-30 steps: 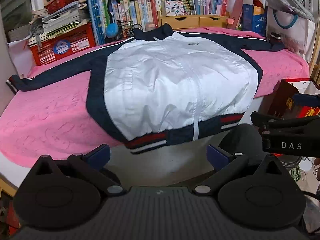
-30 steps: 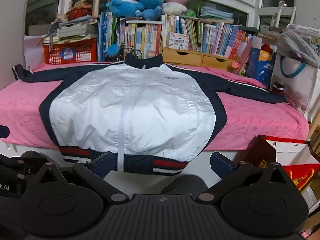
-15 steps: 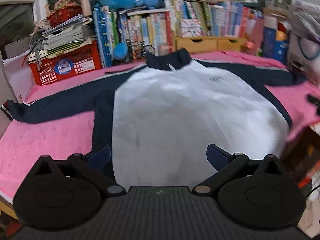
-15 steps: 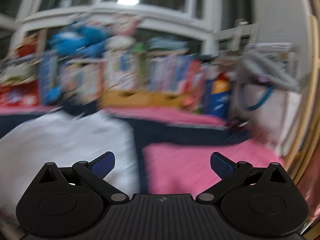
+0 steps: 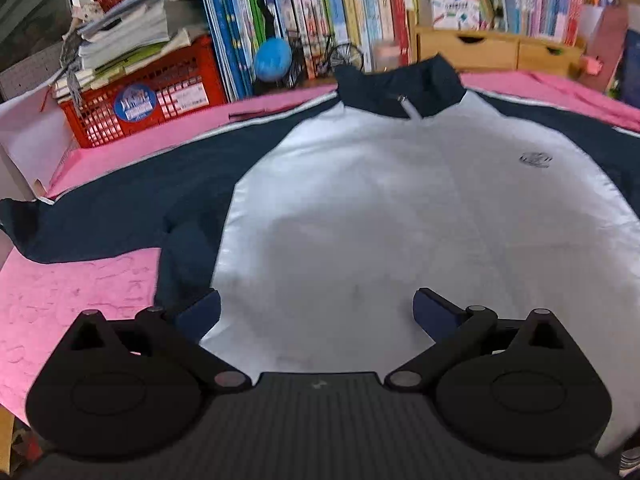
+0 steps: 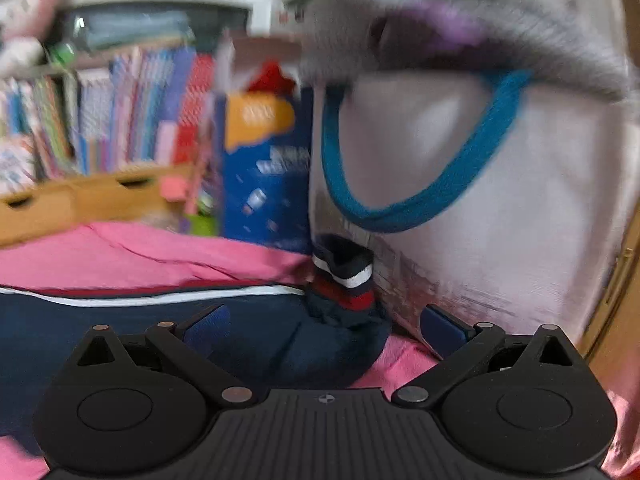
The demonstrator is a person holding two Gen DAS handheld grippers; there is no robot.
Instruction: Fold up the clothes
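Note:
A white jacket (image 5: 400, 216) with navy sleeves and collar lies flat, front up, on a pink blanket (image 5: 72, 300). My left gripper (image 5: 316, 312) hovers open over the lower white front, nothing between its fingers. Its left sleeve (image 5: 112, 208) stretches out to the left. In the right wrist view the other navy sleeve (image 6: 160, 320) runs to a striped red, white and navy cuff (image 6: 344, 276) that is bunched up against a white bag. My right gripper (image 6: 324, 326) is open just in front of that cuff, with the sleeve end between its fingers' line.
A red crate (image 5: 160, 96) with stacked papers and a row of books (image 5: 328, 12) line the back edge, beside wooden drawers (image 5: 496, 48). A white tote bag (image 6: 500, 208) with a blue handle and a blue box (image 6: 268, 176) stand at the right end.
Both grippers have moved forward over the bed. The left went from the hem to above the jacket's front. The right swung right, out to the sleeve cuff by the bag.

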